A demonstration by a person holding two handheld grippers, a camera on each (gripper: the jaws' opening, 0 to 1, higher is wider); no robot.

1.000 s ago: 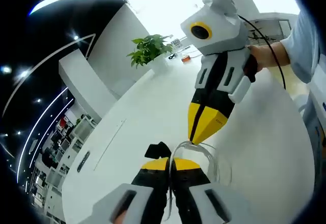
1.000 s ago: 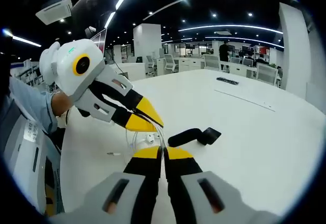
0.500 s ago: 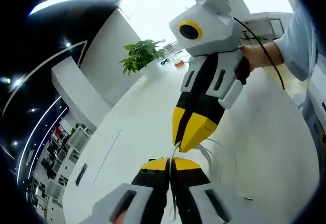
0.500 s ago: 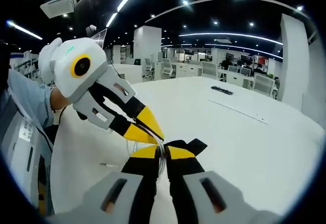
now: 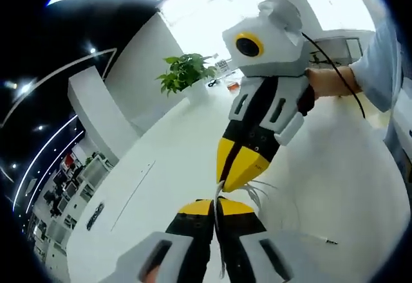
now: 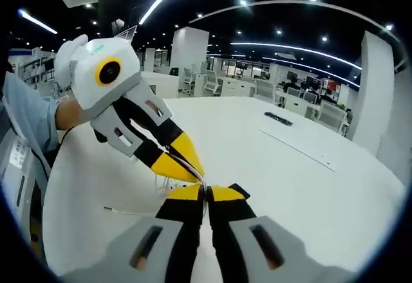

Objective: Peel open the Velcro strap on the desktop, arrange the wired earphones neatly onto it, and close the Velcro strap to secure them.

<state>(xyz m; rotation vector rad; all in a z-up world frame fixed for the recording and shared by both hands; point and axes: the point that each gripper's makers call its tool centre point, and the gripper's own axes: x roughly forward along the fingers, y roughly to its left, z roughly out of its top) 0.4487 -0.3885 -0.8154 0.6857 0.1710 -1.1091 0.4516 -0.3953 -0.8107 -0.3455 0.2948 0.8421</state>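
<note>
Earphones (image 5: 257,191) pinched in both grippers' closed fingers, left gripper (image 5: 216,204), right gripper (image 6: 206,190), over white desk (image 6: 270,167)

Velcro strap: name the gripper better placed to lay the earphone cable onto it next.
Probably right. In the right gripper view the black Velcro strap lies just beyond the right gripper. Both it and the left gripper pinch the white earphone cable.
</note>
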